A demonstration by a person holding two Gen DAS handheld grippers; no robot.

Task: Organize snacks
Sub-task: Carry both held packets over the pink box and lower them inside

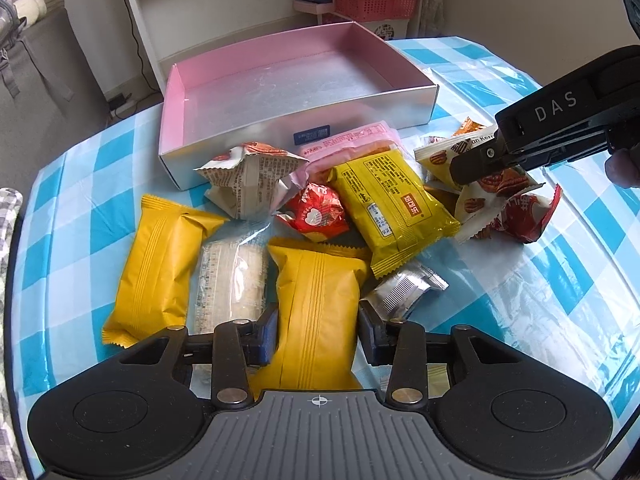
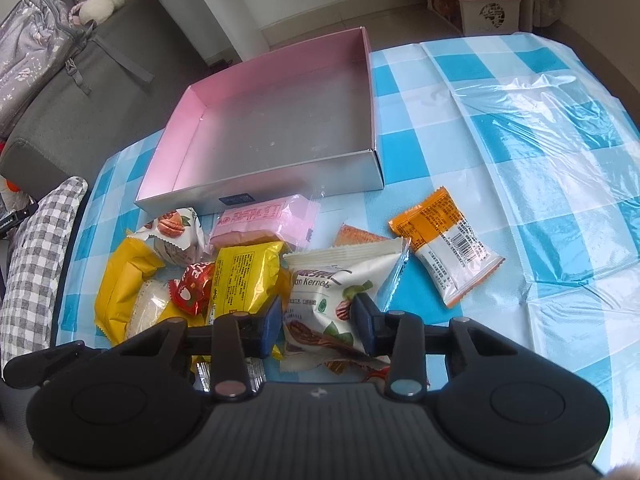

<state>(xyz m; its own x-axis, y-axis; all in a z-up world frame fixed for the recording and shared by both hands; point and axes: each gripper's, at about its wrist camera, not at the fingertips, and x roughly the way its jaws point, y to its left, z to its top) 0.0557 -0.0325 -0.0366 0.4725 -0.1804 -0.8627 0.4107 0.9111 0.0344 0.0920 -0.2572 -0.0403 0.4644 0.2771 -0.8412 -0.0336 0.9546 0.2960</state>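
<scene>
A pile of wrapped snacks lies on the checked tablecloth in front of an empty box (image 1: 176, 92) with pink inner walls and silver outer walls. In the left wrist view my left gripper (image 1: 318, 336) is shut on a plain yellow packet (image 1: 316, 280), its pads pressing the packet's two long sides. A second yellow packet (image 1: 160, 256) and a clear rice-cracker packet (image 1: 232, 280) lie to its left. In the right wrist view my right gripper (image 2: 318, 328) is shut on a white pecan-kernel packet (image 2: 320, 280). That gripper (image 1: 480, 168) also shows at the right of the left wrist view.
A printed yellow packet (image 1: 392, 200), a red sweet (image 1: 316, 212), a pink packet (image 2: 264, 220) and an orange-and-white packet (image 2: 444, 248) lie around. The box (image 2: 256, 192) sits at the table's far edge. A grey sofa (image 2: 80, 92) and pink baskets (image 1: 372, 4) stand beyond.
</scene>
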